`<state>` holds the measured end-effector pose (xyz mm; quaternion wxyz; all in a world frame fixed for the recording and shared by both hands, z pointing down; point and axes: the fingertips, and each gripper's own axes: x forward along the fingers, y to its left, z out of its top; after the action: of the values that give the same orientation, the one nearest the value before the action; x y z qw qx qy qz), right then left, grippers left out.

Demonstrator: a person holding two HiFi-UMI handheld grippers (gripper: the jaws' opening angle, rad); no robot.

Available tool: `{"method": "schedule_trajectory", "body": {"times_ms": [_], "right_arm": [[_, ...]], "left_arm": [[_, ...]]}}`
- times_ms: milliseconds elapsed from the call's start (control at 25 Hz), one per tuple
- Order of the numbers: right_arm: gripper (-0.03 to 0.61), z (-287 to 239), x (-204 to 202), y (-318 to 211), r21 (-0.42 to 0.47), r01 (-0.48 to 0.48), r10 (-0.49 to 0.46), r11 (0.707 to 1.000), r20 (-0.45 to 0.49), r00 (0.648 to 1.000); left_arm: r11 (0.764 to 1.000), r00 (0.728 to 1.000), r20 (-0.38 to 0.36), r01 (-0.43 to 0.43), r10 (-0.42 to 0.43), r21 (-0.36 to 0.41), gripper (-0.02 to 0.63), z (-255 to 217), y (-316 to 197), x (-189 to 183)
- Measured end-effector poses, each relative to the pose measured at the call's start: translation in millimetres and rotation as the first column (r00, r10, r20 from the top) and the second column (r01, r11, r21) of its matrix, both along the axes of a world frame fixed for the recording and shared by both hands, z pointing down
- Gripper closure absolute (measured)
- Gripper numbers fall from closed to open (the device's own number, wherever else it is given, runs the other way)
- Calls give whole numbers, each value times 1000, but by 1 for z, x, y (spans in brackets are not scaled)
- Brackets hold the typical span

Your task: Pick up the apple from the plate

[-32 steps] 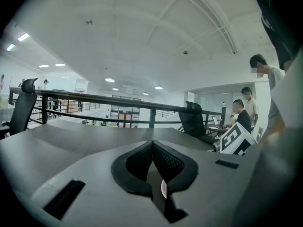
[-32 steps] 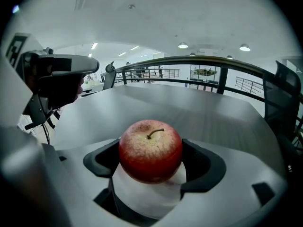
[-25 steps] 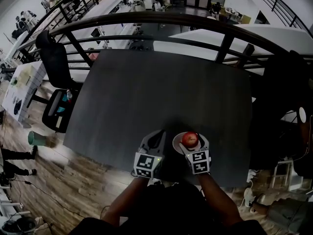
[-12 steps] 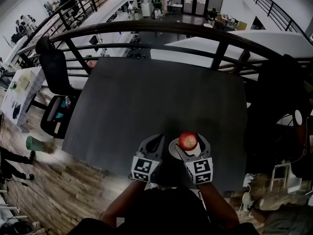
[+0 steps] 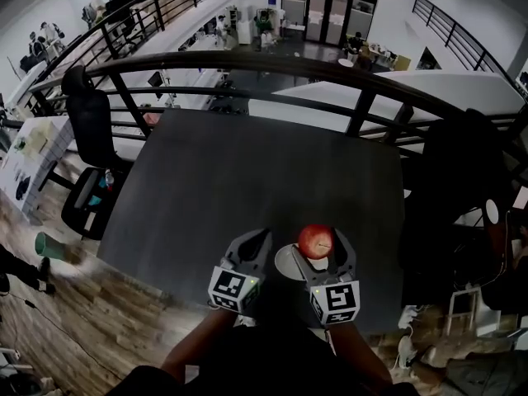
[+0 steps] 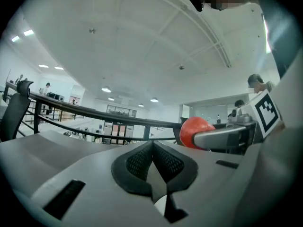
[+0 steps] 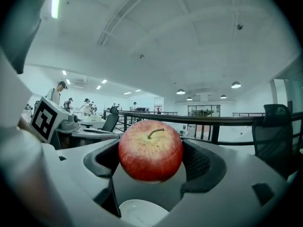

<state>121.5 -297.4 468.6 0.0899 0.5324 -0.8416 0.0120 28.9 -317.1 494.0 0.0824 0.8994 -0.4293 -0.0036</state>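
Open-plan office: a railing [image 5: 247, 63] across the top, an office chair [image 5: 89, 114] and desk [image 5: 29, 151] at left, people [image 5: 95, 0] upper left.

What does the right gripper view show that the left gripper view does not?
Only the right gripper view: the right gripper with its jaws clamped on both sides of the apple, the stem up, held above the white plate. Only the left gripper view: the left gripper with its jaws shut together, empty. Both: the red apple and the dark railing behind.
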Motion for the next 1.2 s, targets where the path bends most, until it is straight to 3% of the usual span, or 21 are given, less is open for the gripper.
{"method": "schedule_trajectory", "body": {"times_ms": [320,720,1200], "right_arm": [[195,-48,8,2,103,-33,32,994,11,999],[195,-53,28,5,138,-72,75,988,-15,997],[195,-58,31,1,160,-87,85,983,17,996]], "left_arm": [[999,1000,9,-28,28,35,591,-12,3,11],[997,998,28,-65,63,50,591,-15,12,31],[995,996,45,-83,81,47,591,-11,15,36]]}}
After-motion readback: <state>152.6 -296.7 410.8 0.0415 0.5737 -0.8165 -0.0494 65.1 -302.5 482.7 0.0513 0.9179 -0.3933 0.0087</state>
